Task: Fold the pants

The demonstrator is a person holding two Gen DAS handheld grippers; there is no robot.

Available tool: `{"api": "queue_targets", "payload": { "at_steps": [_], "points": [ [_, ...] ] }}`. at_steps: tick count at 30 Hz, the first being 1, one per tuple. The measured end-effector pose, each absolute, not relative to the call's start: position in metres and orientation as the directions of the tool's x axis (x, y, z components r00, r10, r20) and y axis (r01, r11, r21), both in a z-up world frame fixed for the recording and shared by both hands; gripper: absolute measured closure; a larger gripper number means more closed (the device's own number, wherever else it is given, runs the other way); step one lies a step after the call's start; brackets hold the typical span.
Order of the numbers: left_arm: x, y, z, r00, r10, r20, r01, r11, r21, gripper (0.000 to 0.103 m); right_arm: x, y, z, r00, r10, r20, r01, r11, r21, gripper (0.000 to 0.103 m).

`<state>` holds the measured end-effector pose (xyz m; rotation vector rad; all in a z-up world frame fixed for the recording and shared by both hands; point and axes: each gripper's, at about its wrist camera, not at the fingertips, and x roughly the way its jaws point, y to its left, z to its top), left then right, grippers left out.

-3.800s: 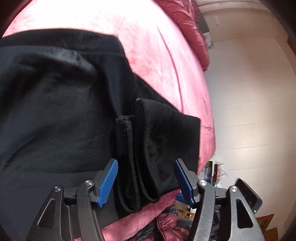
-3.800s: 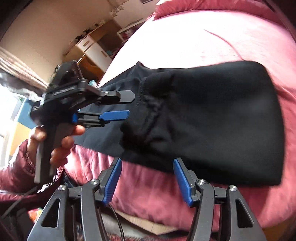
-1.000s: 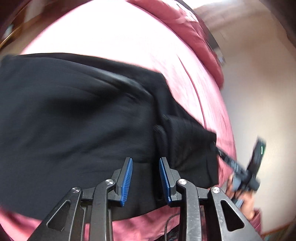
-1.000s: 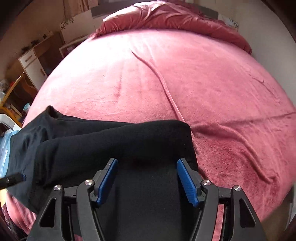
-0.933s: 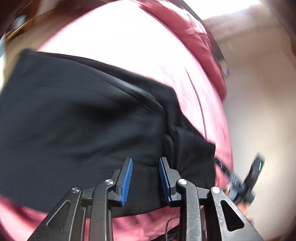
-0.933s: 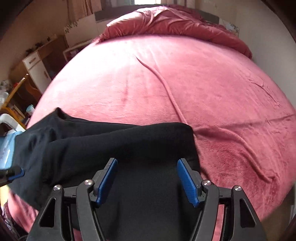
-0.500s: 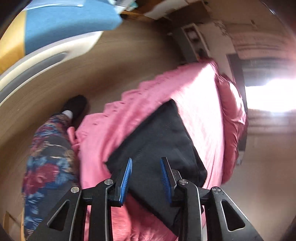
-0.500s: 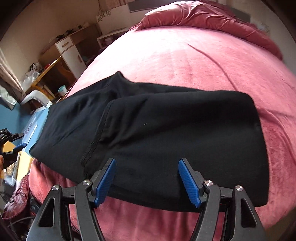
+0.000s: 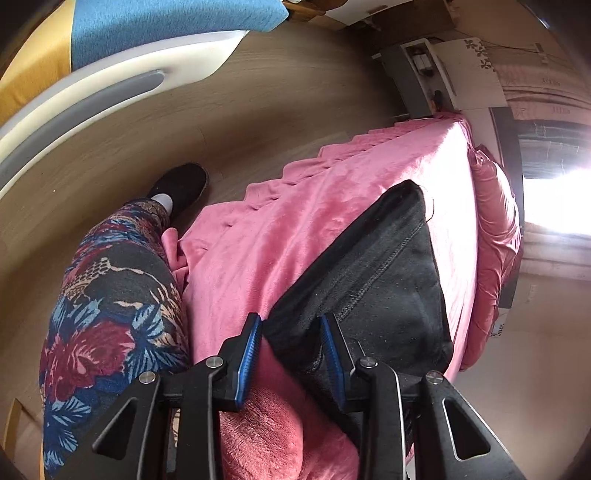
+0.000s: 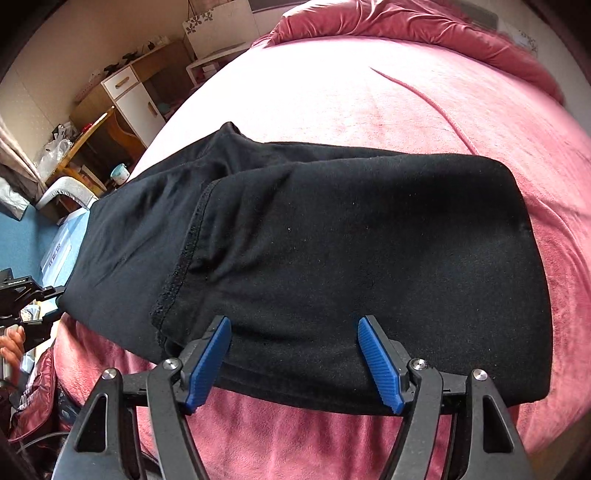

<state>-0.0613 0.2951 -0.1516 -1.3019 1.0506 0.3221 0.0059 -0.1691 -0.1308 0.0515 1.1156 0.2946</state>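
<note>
The black pants (image 10: 332, 240) lie folded into a flat rectangle on the pink bed, the upper layer's hem seam (image 10: 184, 258) running across the left part. My right gripper (image 10: 293, 354) is open and empty, hovering over the near edge of the fold. In the left wrist view the pants (image 9: 373, 273) show as a dark wedge on the bed's corner. My left gripper (image 9: 291, 350) is partly open and empty, off the bed's left edge, with one corner of the pants in front of its jaws. It also shows at the far left of the right wrist view (image 10: 26, 295).
The pink blanket (image 10: 369, 96) covers the bed, a bunched quilt (image 10: 424, 22) at its head. The person's floral-trousered leg (image 9: 110, 306) and black shoe (image 9: 181, 184) stand on the wooden floor beside the bed. A cabinet (image 10: 129, 96) and chair (image 10: 70, 192) stand at left.
The left gripper swung away from the pants toward the bed's left side and now looks along the floor and bed edge. The right gripper pulled back, showing the whole folded rectangle.
</note>
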Motion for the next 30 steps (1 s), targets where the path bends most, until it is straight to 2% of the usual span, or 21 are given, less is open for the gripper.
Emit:
{"api": "queue_targets", "payload": {
  "at_steps": [4,11,15,22,26,28,30],
  "points": [
    [-0.06,0.295,-0.143,0.545,-0.295,-0.785,-0.704,0.348,-0.62,0.078,0.009,-0.169,-0.133,0.402,0.259,-0.878,-0.207,0.96,0.188,0.03],
    [-0.053,0.297,-0.153,0.532,-0.317,-0.785,-0.707,0.344,-0.618,0.078,0.009,-0.169,-0.135,0.4,0.261,-0.879,-0.208,0.96,0.19,0.029],
    [-0.05,0.292,-0.131,0.579,-0.293,-0.761,-0.644,0.408,-0.647,0.09,0.008,-0.169,-0.135,0.4,0.265,-0.877,-0.205,0.959,0.196,0.029],
    [-0.022,0.263,-0.06,0.709,-0.348,-0.613,-0.4,0.517,-0.757,0.093,0.008,-0.17,-0.13,0.409,0.256,-0.876,-0.202,0.961,0.186,0.03],
    [0.003,0.214,-0.021,0.715,-0.448,-0.537,-0.18,0.625,-0.76,0.094,0.008,-0.178,-0.108,0.472,0.256,-0.843,-0.194,0.964,0.183,0.03],
    [0.014,0.183,-0.009,0.691,-0.505,-0.516,-0.066,0.668,-0.742,0.094,0.011,-0.181,-0.096,0.463,0.354,-0.813,-0.219,0.934,0.282,0.03],
    [0.021,0.151,-0.003,0.653,-0.546,-0.525,0.031,0.712,-0.702,0.095,0.021,-0.184,-0.088,0.412,0.511,-0.755,-0.236,0.86,0.453,0.03]
  ]
}}
